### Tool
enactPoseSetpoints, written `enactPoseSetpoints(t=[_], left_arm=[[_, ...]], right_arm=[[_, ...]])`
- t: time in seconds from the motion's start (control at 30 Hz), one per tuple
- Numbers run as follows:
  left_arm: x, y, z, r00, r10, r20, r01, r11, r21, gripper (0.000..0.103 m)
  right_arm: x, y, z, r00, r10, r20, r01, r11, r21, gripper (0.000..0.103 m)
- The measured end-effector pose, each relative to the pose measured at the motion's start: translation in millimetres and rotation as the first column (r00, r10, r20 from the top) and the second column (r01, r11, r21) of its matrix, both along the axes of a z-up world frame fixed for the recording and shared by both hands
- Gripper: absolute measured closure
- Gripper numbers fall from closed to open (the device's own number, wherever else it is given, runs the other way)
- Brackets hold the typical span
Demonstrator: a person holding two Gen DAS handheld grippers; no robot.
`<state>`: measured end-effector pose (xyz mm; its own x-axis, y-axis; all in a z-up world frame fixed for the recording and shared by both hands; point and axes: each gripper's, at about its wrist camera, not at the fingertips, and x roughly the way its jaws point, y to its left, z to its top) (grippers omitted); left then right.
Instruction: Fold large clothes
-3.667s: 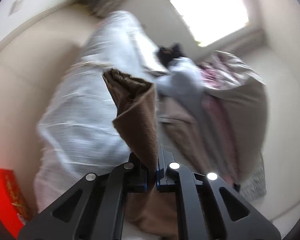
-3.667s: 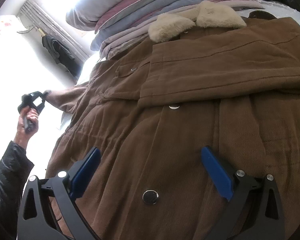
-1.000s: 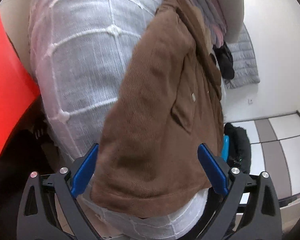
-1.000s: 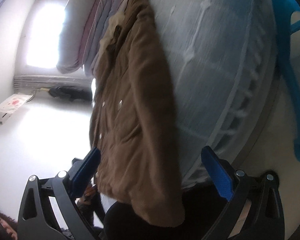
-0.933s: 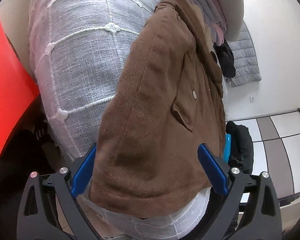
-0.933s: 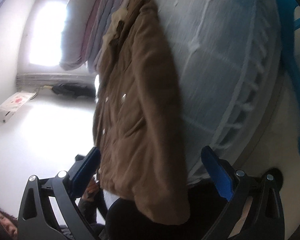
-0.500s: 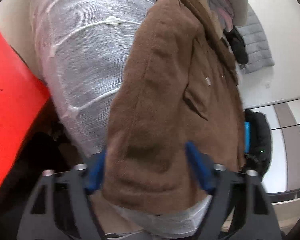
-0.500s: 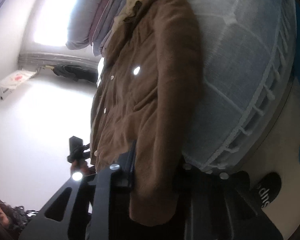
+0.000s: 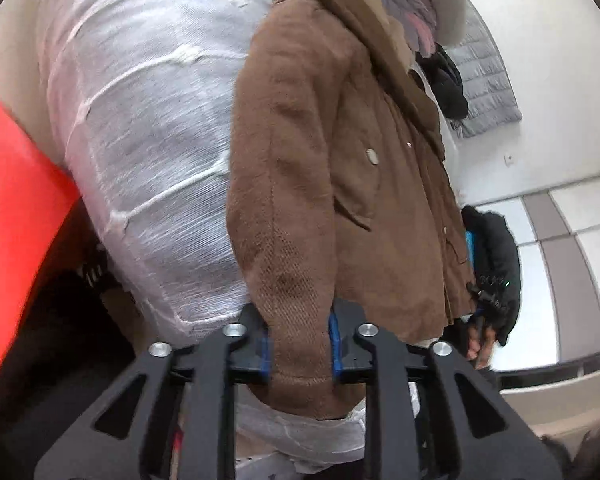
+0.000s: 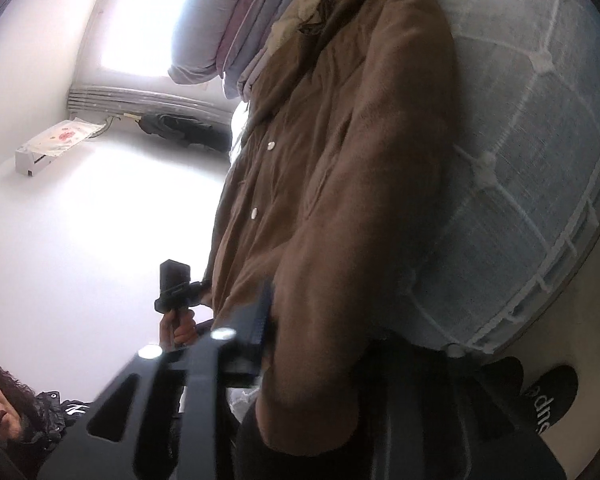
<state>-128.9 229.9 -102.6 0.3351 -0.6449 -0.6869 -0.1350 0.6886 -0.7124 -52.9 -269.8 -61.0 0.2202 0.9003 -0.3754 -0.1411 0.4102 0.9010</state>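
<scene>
Two grippers are clamping the brown jacket (image 9: 340, 168) at its lower hem: the left gripper (image 9: 298, 346) fingers are pinching one corner, the right gripper (image 10: 312, 344) fingers the other, while the jacket is lying on the white quilted bed (image 9: 140, 120), filling each frame's centre.

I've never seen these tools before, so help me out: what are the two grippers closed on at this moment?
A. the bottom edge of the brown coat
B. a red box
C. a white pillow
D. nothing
A: the left gripper and the right gripper each pinch the hem of the brown coat lying on the white quilted bed.
</scene>
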Motion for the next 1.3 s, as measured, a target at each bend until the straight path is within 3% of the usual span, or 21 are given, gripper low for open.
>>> enactPoseSetpoints(t=[0.03, 0.07, 0.1, 0.13, 0.2, 0.23, 0.3, 0.4, 0.43, 0.47, 0.5, 0.53, 0.6, 0.7, 0.83, 0.97, 1.13, 1.3], left_arm=[[-1.7, 1.7, -4.1, 1.0, 0.01, -0.011, -0.01, 1.0, -0.027, 0.071], [-2.0, 4.4, -7.8, 1.0, 0.02, -0.019, -0.021, 0.997, -0.071, 0.059], [-2.0, 4.9, -9.2, 1.0, 0.022, -0.016, -0.024, 0.994, -0.103, 0.043], [-1.6, 3.7, -9.6, 1.0, 0.02, -0.012, -0.021, 0.992, -0.123, 0.038], [1.0, -3.6, -8.1, 1.0, -0.007, -0.018, 0.005, 0.996, -0.091, 0.015], [3.1, -8.0, -7.7, 0.999, -0.023, -0.032, 0.021, 0.998, -0.061, 0.009], [7.0, -13.4, -13.0, 0.996, -0.032, -0.088, 0.032, 0.999, 0.003, 0.008], [5.2, -6.9, -21.5, 0.996, 0.004, -0.091, -0.008, 0.999, -0.039, 0.008], [3.8, -4.6, -22.3, 0.997, 0.017, -0.082, -0.021, 0.998, -0.051, 0.009], [1.9, -2.8, -23.3, 0.997, 0.026, -0.075, -0.03, 0.998, -0.049, 0.019], [0.2, -0.7, -24.2, 0.996, 0.039, -0.079, -0.041, 0.999, -0.024, 0.04], [-1.5, 2.1, -26.1, 0.995, 0.05, -0.085, -0.051, 0.998, -0.019, 0.045], [-7.9, 9.2, -24.0, 0.995, 0.073, -0.063, -0.076, 0.996, -0.047, 0.067], [-12.3, 4.6, -10.7, 0.998, 0.065, -0.023, -0.066, 0.998, -0.018, 0.085], [-13.6, -2.0, 16.8, 0.997, 0.059, 0.044, -0.059, 0.998, -0.005, 0.091], [-16.3, -9.4, 66.8, 0.987, 0.061, 0.152, -0.059, 0.998, -0.013, 0.091], [-23.1, -20.3, 110.3, 0.972, 0.042, 0.231, -0.041, 0.999, -0.009, 0.092], [-42.0, -24.9, 134.7, 0.959, 0.031, 0.281, -0.025, 0.999, -0.023, 0.092]], right_arm=[[-2.0, -1.6, -2.2, 1.0, 0.006, -0.009, -0.006, 1.0, 0.005, 0.054], [-2.0, -2.8, -6.2, 1.0, 0.009, -0.024, -0.009, 1.0, 0.001, 0.041], [-1.7, -2.6, -10.2, 0.999, 0.011, -0.039, -0.011, 1.0, -0.004, 0.036], [-1.2, -1.2, -12.7, 0.999, 0.016, -0.049, -0.017, 1.0, -0.004, 0.036], [0.0, 2.7, -15.7, 0.998, 0.028, -0.053, -0.027, 1.0, 0.005, 0.035], [0.7, 4.4, -14.4, 0.998, 0.026, -0.053, -0.026, 1.0, 0.007, 0.035], [0.8, 2.6, -16.3, 0.997, 0.026, -0.066, -0.022, 0.998, 0.058, 0.035], [-0.5, -0.6, -19.4, 0.998, 0.017, -0.053, -0.014, 0.998, 0.065, 0.04], [-1.4, -3.0, -19.5, 0.999, 0.006, -0.046, -0.003, 0.998, 0.069, 0.045], [-1.9, -4.4, -20.4, 0.999, -0.001, -0.047, 0.004, 0.998, 0.061, 0.059], [-3.4, -6.3, -21.1, 0.999, -0.006, -0.045, 0.009, 0.998, 0.054, 0.066], [-4.9, -7.9, -20.8, 0.999, -0.019, -0.036, 0.02, 0.999, 0.045, 0.069], [-6.7, -5.5, -18.7, 0.999, -0.038, -0.027, 0.039, 0.998, 0.039, 0.074], [-11.2, -3.4, -8.8, 0.997, -0.072, -0.007, 0.072, 0.995, 0.076, 0.078], [-12.5, 6.9, 23.1, 0.99, -0.12, 0.068, 0.105, 0.975, 0.197, 0.079], [-10.2, 11.2, 49.6, 0.98, -0.157, 0.121, 0.119, 0.954, 0.277, 0.079], [-20.3, 7.2, 62.5, 0.969, -0.203, 0.143, 0.137, 0.918, 0.372, 0.079], [-49.6, -8.6, 75.1, 0.955, -0.234, 0.185, 0.14, 0.899, 0.415, 0.08]])
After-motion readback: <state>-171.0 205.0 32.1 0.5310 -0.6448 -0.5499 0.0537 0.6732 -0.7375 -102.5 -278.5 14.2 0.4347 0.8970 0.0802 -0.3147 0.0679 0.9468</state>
